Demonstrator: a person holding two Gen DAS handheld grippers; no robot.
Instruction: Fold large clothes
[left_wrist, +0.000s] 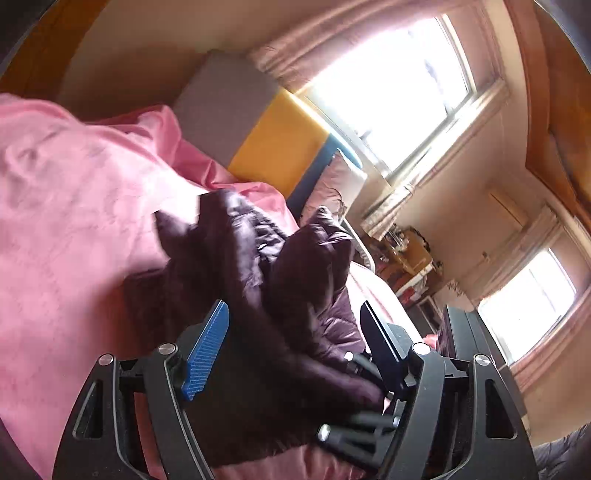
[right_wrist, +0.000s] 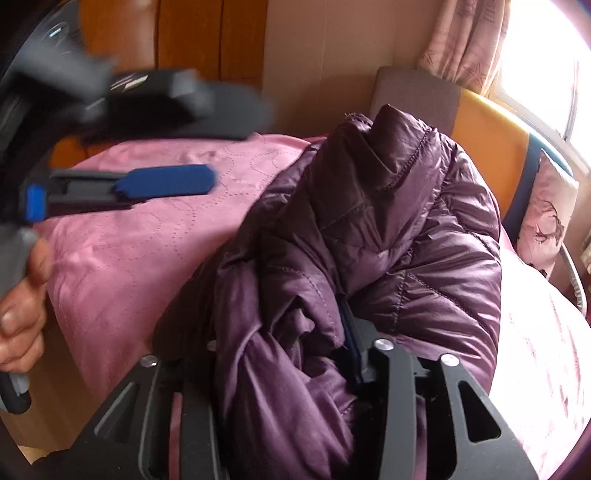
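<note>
A bedroom: a bed under a pink quilt (right_wrist: 122, 254), with grey, yellow and blue headboard panels (left_wrist: 280, 147) at the far end, bright windows (left_wrist: 388, 88) with pink curtains on the right, and a wooden wardrobe (right_wrist: 192, 37) behind.

A dark purple puffer jacket (right_wrist: 388, 240) lies bunched in a heap on the quilt, right of the middle, its quilted folds piled up toward the headboard. A pink pillow (right_wrist: 546, 225) leans at the far right.

The left gripper (left_wrist: 295, 332) has its jaws spread wide; a fold of jacket lies between the blue pad (left_wrist: 207, 350) and the opposite black finger, but the pads do not press on it. In the right wrist view this gripper hovers blurred over the quilt on the left, clear of the jacket, with a hand (right_wrist: 22, 314) on its handle.

The right gripper (right_wrist: 295, 354) is buried in the near edge of the jacket. Cloth drapes over its left finger and crowds against the right one; whether the jaws pinch it cannot be told.
</note>
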